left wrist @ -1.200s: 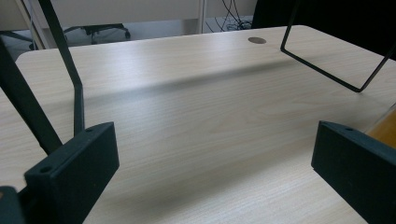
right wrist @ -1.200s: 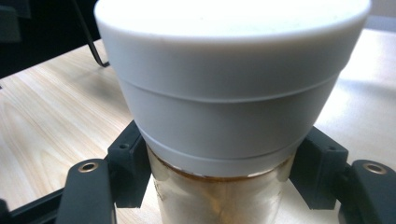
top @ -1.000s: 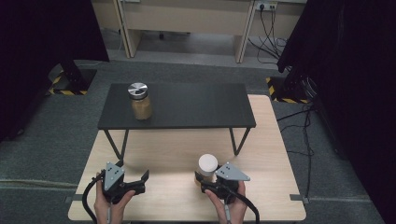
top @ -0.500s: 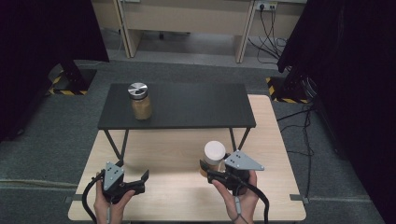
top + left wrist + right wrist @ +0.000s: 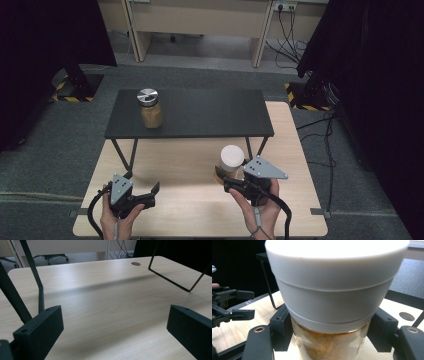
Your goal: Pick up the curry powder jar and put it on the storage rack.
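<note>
Since a second ago the right gripper point(image 5: 223, 176) has lifted and drifted toward the right side of the wooden table point(image 5: 290, 150), carrying the white-lidded jar point(image 5: 231, 161) with it; the left gripper point(image 5: 145, 192) has stayed where it was.

From the high view, the jar sits clamped between the right gripper's jaws, upright, above the near right part of the table, just in front of the right legs of the black shelf point(image 5: 200, 112). A hand point(image 5: 260, 212) holds that gripper from below, its cable looping toward the table's edge. The left gripper is held low over the near left corner, jaws spread wide with nothing between them. On the shelf's left end stands a second jar point(image 5: 150, 109) with a silver lid and brownish contents, well apart from both grippers.

Through the left gripper view, the two black jaws stand far apart over bare wood point(image 5: 107, 305); thin shelf legs point(image 5: 37, 282) rise at the left and right.

Through the right gripper view, the white lid point(image 5: 334, 285) looms close, and below it the glass jar point(image 5: 329, 343) shows brown powder. Both jaws press against the glass on either side. The left gripper point(image 5: 245, 303) shows farther off at the left, open.
</note>
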{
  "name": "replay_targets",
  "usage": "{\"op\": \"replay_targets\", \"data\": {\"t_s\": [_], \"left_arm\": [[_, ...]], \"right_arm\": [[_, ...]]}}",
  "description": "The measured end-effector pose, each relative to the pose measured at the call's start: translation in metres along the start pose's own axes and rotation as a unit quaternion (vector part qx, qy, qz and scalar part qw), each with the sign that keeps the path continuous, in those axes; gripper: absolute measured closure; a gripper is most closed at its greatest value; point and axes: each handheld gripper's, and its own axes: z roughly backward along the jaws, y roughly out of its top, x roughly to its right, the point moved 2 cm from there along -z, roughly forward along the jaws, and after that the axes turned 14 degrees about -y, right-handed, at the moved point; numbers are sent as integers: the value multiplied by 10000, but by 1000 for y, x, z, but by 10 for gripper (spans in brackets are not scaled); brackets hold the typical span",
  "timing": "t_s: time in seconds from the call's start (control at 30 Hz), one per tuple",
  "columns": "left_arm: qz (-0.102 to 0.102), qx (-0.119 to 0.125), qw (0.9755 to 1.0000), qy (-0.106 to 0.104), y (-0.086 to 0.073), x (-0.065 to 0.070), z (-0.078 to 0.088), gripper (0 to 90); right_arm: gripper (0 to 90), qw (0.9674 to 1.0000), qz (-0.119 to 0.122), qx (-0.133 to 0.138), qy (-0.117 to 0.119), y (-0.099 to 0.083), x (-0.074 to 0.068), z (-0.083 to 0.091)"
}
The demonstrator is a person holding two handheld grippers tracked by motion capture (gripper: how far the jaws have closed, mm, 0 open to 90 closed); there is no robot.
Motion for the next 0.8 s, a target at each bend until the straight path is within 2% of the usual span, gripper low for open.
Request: {"op": "replay_targets", "data": {"t_s": [0.2,0.4,0.53,0.8], "left_arm": [[-13,-1,10000,-20,0,1,0,0],[10,11,10000,-38,1,0,0,0],[33,34,10000,-59,1,0,0,0],[28,66,9999,-82,2,1,1,0]], "right_arm": [[323,10000,-2,11,-23,3,1,3],[323,10000,-9,21,-23,13,4,4],[323,10000,60,18,-32,24,6,3],[323,9999,67,95,-35,49,19,-7]]}}
